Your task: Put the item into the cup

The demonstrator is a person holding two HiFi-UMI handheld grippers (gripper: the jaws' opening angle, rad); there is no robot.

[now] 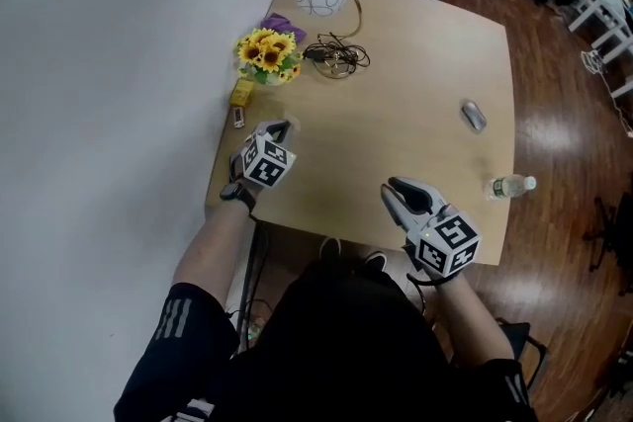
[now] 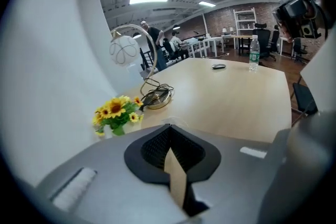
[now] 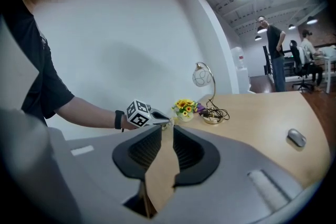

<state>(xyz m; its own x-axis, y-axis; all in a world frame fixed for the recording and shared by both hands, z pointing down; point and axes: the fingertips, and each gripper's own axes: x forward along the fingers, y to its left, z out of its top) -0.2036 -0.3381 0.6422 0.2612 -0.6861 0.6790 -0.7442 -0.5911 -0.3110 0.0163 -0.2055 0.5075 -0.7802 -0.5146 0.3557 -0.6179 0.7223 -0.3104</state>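
Looking down my left gripper point(image 2: 168, 127): the jaws are pressed together, black pads meeting tip to tip above the pale wooden table point(image 2: 226, 102). Just past the tips, by the white wall point(image 2: 47, 86), stands a small bunch of sunflowers point(image 2: 116, 113). Behind it I see a tangle of dark cable point(image 2: 156, 98) at the foot of a curved lamp point(image 2: 124, 51) with a round wire shade. Far across the tabletop lie a computer mouse point(image 2: 218, 66) and, near the edge, an upright water bottle point(image 2: 254, 53). A person point(image 2: 153, 39) stands in the background.

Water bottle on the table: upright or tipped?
Upright: the water bottle stands cap-up on the table in the left gripper view.
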